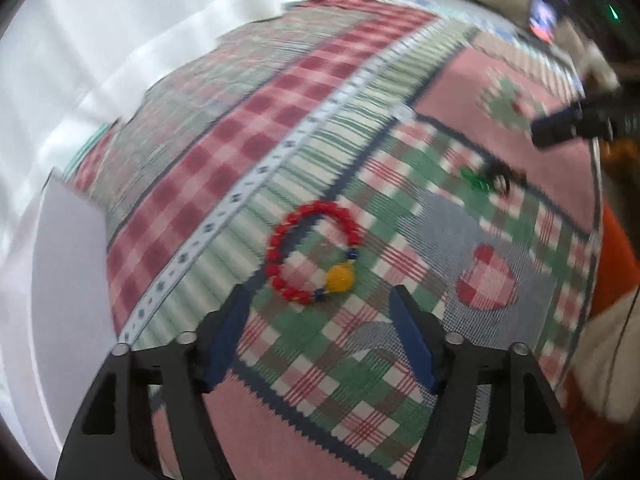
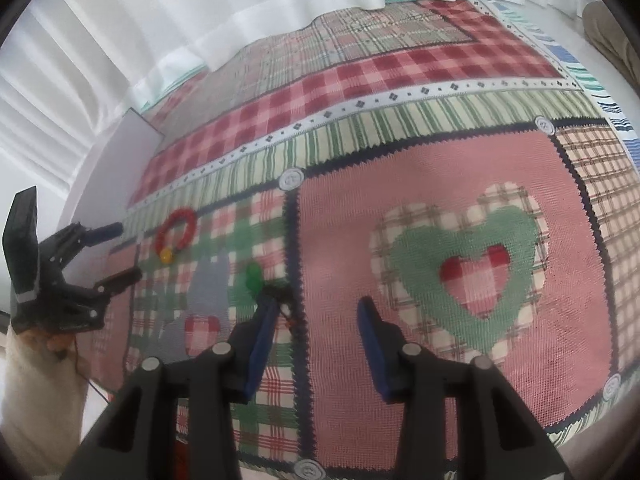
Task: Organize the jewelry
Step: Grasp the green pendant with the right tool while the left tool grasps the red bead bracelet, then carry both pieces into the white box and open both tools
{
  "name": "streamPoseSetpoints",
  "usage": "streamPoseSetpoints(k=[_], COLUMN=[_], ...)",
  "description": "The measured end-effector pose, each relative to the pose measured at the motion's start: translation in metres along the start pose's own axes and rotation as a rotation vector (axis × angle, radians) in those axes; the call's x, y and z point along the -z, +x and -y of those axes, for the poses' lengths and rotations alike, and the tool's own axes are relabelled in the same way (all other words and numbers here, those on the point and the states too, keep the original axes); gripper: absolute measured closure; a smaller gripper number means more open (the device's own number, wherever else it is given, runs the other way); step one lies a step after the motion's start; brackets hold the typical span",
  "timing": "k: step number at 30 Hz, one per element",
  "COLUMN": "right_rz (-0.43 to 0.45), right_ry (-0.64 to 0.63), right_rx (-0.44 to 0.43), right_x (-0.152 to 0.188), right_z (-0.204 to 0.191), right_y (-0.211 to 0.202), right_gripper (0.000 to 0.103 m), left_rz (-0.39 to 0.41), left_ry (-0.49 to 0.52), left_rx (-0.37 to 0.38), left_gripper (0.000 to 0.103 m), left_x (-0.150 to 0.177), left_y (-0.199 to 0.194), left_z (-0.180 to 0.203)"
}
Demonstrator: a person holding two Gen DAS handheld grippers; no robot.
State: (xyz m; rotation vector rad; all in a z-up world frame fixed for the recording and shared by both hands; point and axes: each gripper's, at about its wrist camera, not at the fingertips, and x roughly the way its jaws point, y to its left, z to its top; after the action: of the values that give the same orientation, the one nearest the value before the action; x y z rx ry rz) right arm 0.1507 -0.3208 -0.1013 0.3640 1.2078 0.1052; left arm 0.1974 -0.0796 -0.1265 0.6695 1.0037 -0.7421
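Blue-padded fingers (image 1: 412,344) of my left gripper (image 1: 318,304) stand spread just short of the red bead bracelet (image 1: 310,254), nothing between them. It lies flat on a patchwork quilt (image 1: 280,128) of red gingham, green stripes and pink panels. My right gripper (image 2: 316,312) stands parted and empty over the heart panel; a green-and-black piece (image 2: 260,284) lies beside its left finger. White curtains (image 2: 180,20) hang behind

Patchwork quilt (image 2: 400,216), mostly bare

Red bead bracelet (image 1: 310,254) and green piece (image 2: 253,276) lie near its left edge; white curtain (image 2: 224,12) overhangs the far edge.
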Motion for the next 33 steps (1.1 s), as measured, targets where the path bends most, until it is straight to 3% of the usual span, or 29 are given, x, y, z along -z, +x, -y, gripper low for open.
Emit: streamPoseSetpoints(k=[5,11,16,18,22,27,33], right_rz=[-0.017,-0.016,-0.014,-0.017,-0.003,-0.022,-0.063], right_ry=[-0.012,-0.023,-0.025,-0.028,-0.01,0.111,-0.084], right_rx=[-0.013,-0.016,-0.029,-0.04,-0.056,-0.085,-0.054], right_x=[0.004,0.005,0.005,0.005,0.0,-0.01,-0.011], right_z=[-0.005,-0.007,-0.008,-0.009,-0.009,0.011,-0.027], right_y=[0.004,0.0,-0.004,-0.005,-0.006,0.006,0.033], right_gripper=[0.06,0.06,0.06,0.06,0.06,0.06,0.06], left_rz=[-0.01,-0.007,-0.014,-0.015,-0.005,0.031,0.028], left_ry=[0.068,0.018,-0.028,-0.047,-0.136,-0.348,-0.563], left_rx=[-0.009,0.068,0.085,0.108,0.143,0.23,0.269], left_gripper=[0.043,0.074,0.075,0.087,0.087,0.087,0.087], left_x=[-0.006,-0.007,-0.003,-0.002,-0.002,0.006,0.016], left_y=[0.019,0.024,0.024,0.024,0.024,0.013,0.004], left_z=[0.015,0.008,0.001,0.001,-0.002,-0.017,-0.035])
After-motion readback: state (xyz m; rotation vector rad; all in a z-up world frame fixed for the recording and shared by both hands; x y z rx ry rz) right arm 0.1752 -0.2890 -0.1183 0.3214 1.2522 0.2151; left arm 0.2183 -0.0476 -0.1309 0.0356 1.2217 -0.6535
